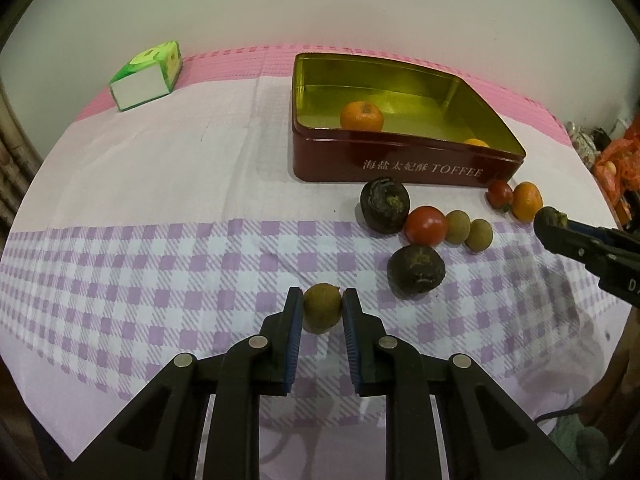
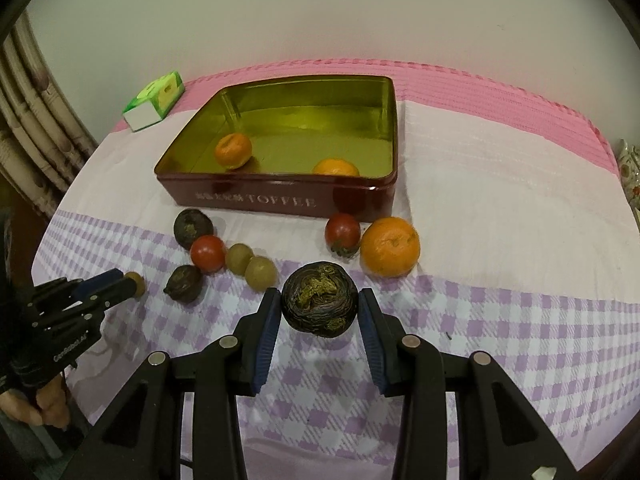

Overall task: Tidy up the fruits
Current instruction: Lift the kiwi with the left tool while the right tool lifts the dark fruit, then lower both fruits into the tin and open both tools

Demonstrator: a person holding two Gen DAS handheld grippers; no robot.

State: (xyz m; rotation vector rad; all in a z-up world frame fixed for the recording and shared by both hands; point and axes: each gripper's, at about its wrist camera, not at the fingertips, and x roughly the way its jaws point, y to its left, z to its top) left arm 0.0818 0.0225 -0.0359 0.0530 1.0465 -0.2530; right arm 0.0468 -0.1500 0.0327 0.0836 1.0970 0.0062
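At twelve o'clock from your right gripper [image 2: 319,311] stands the tin [image 2: 280,196], a tomato [image 2: 342,232] and orange [image 2: 390,246] between; it grasps a dark fruit [image 2: 319,305]; your left gripper [image 1: 322,307] clenches a small brown fruit [image 1: 322,308].

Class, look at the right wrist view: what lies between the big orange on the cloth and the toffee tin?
In the right wrist view, one small red tomato sits between the orange and the tin.

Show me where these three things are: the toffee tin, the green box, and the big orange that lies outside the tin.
toffee tin [image 2: 280,200]: right wrist view, on its red front wall.
green box [image 2: 154,100]: right wrist view, on its top face.
big orange [image 2: 390,246]: right wrist view, on the middle of its peel.
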